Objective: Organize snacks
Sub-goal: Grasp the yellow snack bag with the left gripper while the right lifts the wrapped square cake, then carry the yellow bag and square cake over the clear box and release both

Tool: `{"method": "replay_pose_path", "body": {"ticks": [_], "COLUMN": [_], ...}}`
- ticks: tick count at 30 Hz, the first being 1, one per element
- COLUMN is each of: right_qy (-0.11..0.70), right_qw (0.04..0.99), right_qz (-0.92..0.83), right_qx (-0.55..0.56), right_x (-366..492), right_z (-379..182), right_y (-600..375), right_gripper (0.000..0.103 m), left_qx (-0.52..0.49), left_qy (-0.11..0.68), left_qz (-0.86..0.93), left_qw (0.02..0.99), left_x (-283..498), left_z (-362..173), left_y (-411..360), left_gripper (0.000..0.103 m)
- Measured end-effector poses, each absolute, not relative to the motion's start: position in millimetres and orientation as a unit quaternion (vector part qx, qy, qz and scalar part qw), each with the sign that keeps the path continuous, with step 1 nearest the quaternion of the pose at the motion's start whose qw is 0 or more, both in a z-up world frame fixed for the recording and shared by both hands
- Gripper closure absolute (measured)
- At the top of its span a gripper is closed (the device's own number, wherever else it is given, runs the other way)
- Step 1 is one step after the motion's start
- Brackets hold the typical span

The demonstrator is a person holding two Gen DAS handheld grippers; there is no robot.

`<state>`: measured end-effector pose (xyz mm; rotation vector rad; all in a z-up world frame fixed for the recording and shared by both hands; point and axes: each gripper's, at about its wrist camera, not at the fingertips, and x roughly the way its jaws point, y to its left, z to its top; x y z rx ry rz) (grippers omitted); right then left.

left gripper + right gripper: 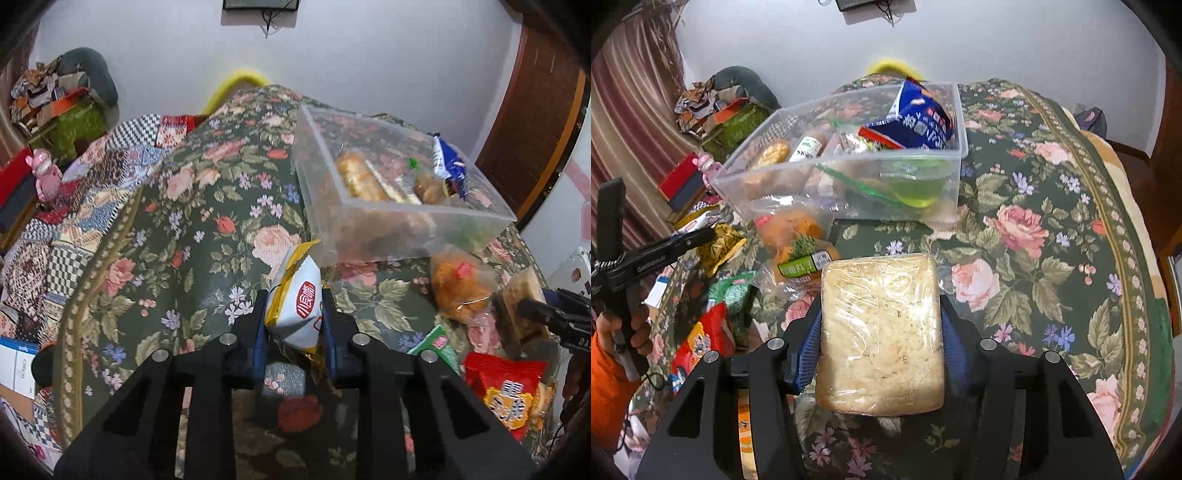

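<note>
Snack sorting, desk (207, 206) under floral cloth. Left gripper (293, 314): jaws clenched on a small white-and-yellow snack packet (295, 295), held upright just in front of the clear plastic bin (406, 229). Right gripper (881, 332): jaws grasping a flat pale block wrapped in clear film (881, 332), held above the cloth, near side of the bin. Bin contents: blue packet (916, 122), biscuits, green cup. Loose on the desk beside the bin: bagged orange bun (461, 284), red packet (506, 387), green packet (439, 347). Hand in an orange sleeve (631, 328) grips the left tool's handle.
</note>
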<state>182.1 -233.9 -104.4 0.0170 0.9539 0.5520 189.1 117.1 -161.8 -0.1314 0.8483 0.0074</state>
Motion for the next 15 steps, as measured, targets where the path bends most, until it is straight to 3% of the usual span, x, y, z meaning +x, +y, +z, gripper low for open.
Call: {"method": "replay_pose_path", "body": {"ticks": [15], "right_qy": [0.378], "right_qw": [0.884], "right_qz": [0.274], "right_qx": [-0.001], "right_x": [202], "right_z": [-46], "right_y": [-224], "right_gripper": [0.05], "left_qx": [-0.06], "left_qy": [0.354], "left_qz": [0.027], "left_qw": [0.933], "left_x": [177], "left_z": [-97], "left_y": [121], "left_gripper": [0.078]}}
